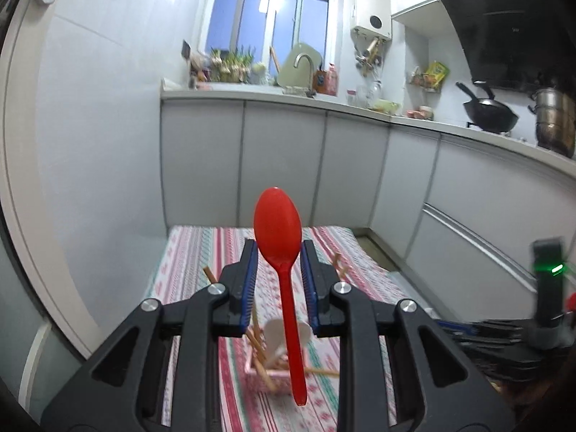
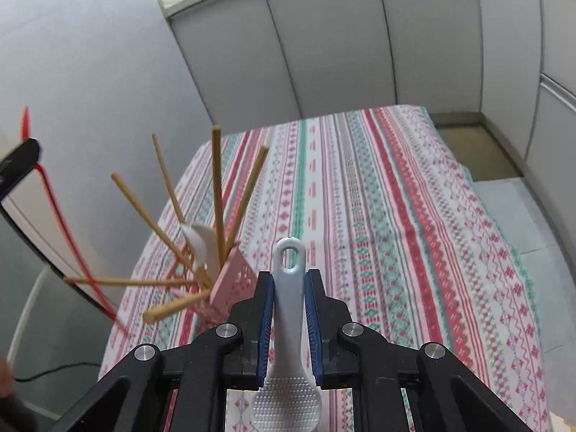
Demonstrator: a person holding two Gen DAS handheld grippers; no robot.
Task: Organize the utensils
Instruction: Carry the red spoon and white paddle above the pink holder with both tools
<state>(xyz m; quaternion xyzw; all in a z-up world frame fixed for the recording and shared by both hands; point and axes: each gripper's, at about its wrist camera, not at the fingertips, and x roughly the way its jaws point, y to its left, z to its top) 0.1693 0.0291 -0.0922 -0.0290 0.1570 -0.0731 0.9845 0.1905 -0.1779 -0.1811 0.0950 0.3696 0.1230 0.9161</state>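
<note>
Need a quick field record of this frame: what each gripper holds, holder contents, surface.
left gripper: shut on red spoon, bowl end up, handle hanging down over the holder
right gripper: shut on white rice paddle, gripped by the handle, dimpled blade toward the camera
pink holder: on the table, holds wooden chopsticks splayed outward and a white spoon
surface: striped tablecloth

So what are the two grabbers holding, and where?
Left gripper: red spoon, gripped where bowl meets handle. Right gripper: white rice paddle, gripped on its handle.
</note>
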